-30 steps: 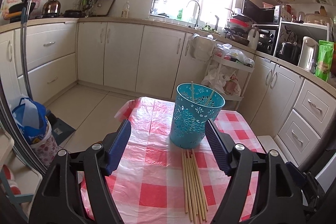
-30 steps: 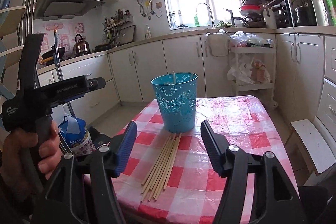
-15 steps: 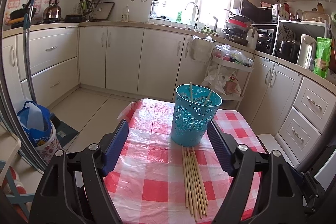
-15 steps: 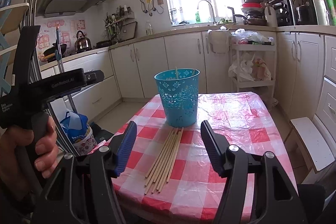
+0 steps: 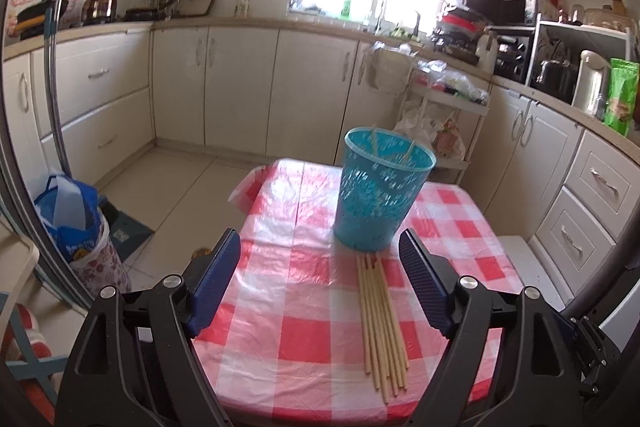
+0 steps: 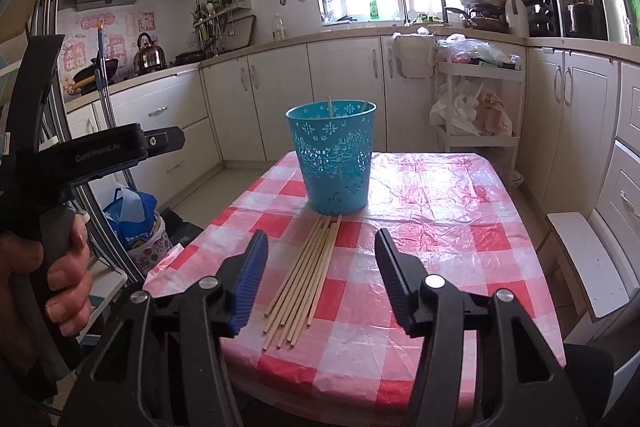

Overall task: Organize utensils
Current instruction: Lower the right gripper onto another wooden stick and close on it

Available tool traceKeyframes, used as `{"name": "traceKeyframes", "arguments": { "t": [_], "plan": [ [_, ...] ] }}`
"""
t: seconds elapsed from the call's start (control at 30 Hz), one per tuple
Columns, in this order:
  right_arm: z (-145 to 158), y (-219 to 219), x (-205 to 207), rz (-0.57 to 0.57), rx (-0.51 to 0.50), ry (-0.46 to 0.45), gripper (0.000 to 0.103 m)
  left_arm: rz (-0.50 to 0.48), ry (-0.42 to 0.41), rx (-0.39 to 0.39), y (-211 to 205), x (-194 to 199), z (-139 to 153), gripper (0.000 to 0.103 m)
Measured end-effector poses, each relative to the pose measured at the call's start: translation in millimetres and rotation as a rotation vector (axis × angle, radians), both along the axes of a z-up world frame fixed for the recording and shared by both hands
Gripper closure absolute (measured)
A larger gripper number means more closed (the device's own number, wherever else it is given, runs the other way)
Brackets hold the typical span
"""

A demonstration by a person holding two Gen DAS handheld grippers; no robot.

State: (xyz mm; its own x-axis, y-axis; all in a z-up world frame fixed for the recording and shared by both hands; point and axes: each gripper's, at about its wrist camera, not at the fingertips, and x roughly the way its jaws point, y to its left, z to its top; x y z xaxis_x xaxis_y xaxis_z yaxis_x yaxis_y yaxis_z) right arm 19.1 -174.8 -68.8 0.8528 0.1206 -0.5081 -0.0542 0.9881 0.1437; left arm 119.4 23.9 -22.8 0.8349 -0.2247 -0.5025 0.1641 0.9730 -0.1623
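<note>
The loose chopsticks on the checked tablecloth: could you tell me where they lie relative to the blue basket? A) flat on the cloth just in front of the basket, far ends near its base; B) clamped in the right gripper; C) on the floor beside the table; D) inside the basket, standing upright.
A: the chopsticks lie flat in a bundle on the tablecloth, their far ends at the base of the blue basket, with neither gripper touching them.
</note>
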Motion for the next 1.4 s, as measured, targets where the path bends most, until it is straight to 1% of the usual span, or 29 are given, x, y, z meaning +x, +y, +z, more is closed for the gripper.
{"name": "traceKeyframes", "arguments": {
  "t": [0.1, 0.13, 0.2, 0.23, 0.3, 0.5, 0.63, 0.77, 0.87, 0.93, 0.97, 1.0, 1.13, 1.2, 1.27, 1.4],
  "plan": [
    [-18, 3, 18, 0.007, -0.023, 0.058, 0.064, 0.023, 0.058, 0.007, 7, 11, -17, 0.026],
    [-25, 4, 25, 0.010, -0.027, 0.078, 0.065, 0.028, 0.071, 0.010, 8, 14, -22, 0.026],
    [-40, 6, 40, 0.022, -0.026, 0.125, 0.074, 0.034, 0.088, 0.016, 11, 19, -30, 0.026],
    [-47, 7, 47, 0.026, -0.030, 0.146, 0.074, 0.035, 0.094, 0.020, 11, 21, -34, 0.026],
    [-58, 9, 59, 0.033, -0.036, 0.179, 0.080, 0.034, 0.107, 0.026, 12, 26, -39, 0.026],
    [-88, 13, 96, 0.039, -0.054, 0.283, 0.083, 0.013, 0.156, 0.057, 0, 42, -60, 0.026],
    [-102, 15, 119, 0.042, -0.069, 0.341, 0.084, -0.003, 0.183, 0.076, -8, 49, -72, 0.025],
    [-112, 19, 135, 0.049, -0.082, 0.387, 0.085, -0.012, 0.201, 0.089, -12, 56, -81, 0.025],
    [-113, 21, 138, 0.059, -0.107, 0.394, 0.085, -0.017, 0.214, 0.097, -16, 62, -86, 0.026],
    [-112, 22, 138, 0.063, -0.130, 0.400, 0.091, -0.032, 0.224, 0.108, -22, 68, -91, 0.026],
    [-111, 20, 137, 0.062, -0.130, 0.407, 0.095, -0.044, 0.227, 0.120, -27, 72, -94, 0.026],
    [-111, 16, 136, 0.058, -0.126, 0.413, 0.097, -0.056, 0.230, 0.131, -31, 76, -96, 0.026],
    [-110, -6, 125, 0.021, -0.094, 0.432, 0.097, -0.120, 0.272, 0.175, -56, 97, -112, 0.026],
    [-109, -15, 119, 0.012, -0.077, 0.441, 0.097, -0.145, 0.299, 0.193, -66, 106, -121, 0.031],
    [-108, -21, 118, 0.019, -0.059, 0.456, 0.097, -0.163, 0.322, 0.211, -76, 115, -130, 0.033],
    [-104, -24, 126, 0.025, -0.058, 0.440, 0.095, -0.186, 0.345, 0.224, -87, 124, -139, 0.037]
  ]
}}
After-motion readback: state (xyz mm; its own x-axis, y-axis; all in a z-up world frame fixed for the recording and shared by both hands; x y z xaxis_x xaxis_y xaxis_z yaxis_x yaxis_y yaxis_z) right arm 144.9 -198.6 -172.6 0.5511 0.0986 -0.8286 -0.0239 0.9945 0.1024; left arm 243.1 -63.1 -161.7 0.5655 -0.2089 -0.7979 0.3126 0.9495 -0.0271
